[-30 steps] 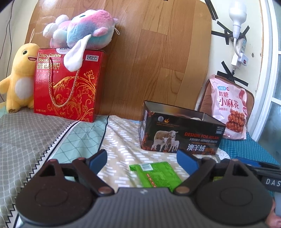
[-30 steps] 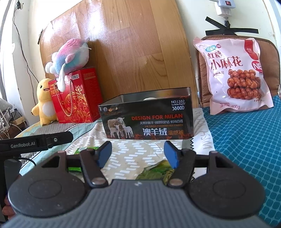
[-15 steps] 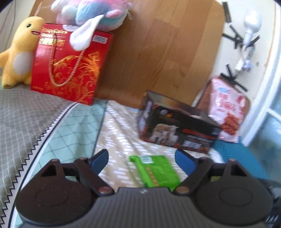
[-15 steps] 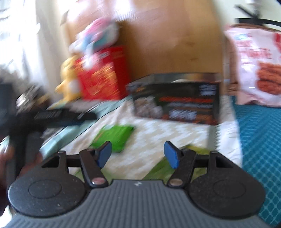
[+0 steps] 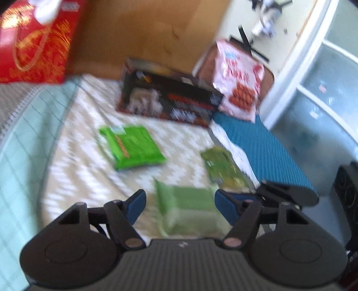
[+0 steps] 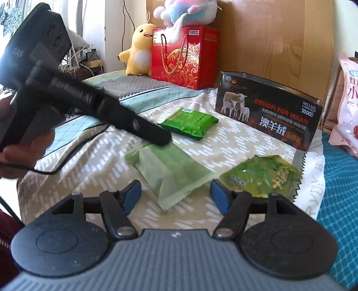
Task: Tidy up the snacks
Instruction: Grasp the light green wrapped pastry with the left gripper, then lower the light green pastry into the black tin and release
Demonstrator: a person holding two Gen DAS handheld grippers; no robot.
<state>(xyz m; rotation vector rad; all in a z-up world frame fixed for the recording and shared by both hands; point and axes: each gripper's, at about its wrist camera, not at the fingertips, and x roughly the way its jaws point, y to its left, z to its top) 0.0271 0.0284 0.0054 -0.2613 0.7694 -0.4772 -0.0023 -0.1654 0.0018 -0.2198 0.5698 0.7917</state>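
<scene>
Three green snack packets lie on the patterned cloth. A bright green packet [image 6: 189, 122] [image 5: 132, 146] lies farthest. A pale green packet [image 6: 172, 172] [image 5: 190, 208] lies nearest. A yellow-green packet [image 6: 261, 176] [image 5: 224, 170] lies to the right. An open black tin box [image 6: 268, 114] [image 5: 170, 98] stands behind them. My left gripper [image 5: 180, 204] is open, hovering over the pale packet; its body also shows in the right wrist view [image 6: 107, 112]. My right gripper [image 6: 175, 195] is open, just before the pale packet. Both are empty.
A red gift box [image 6: 183, 58] with a plush toy [image 6: 185, 11] on top and a yellow plush [image 6: 139, 49] stand at the back left. A pink snack bag [image 5: 239, 78] leans at the back right by a blue mat [image 5: 264, 154]. A black cable [image 6: 73, 147] crosses the cloth.
Both grippers rose and tilted down, so all three packets now show. The left gripper swung right over the pale packet. The right gripper turned left. Both stayed open.
</scene>
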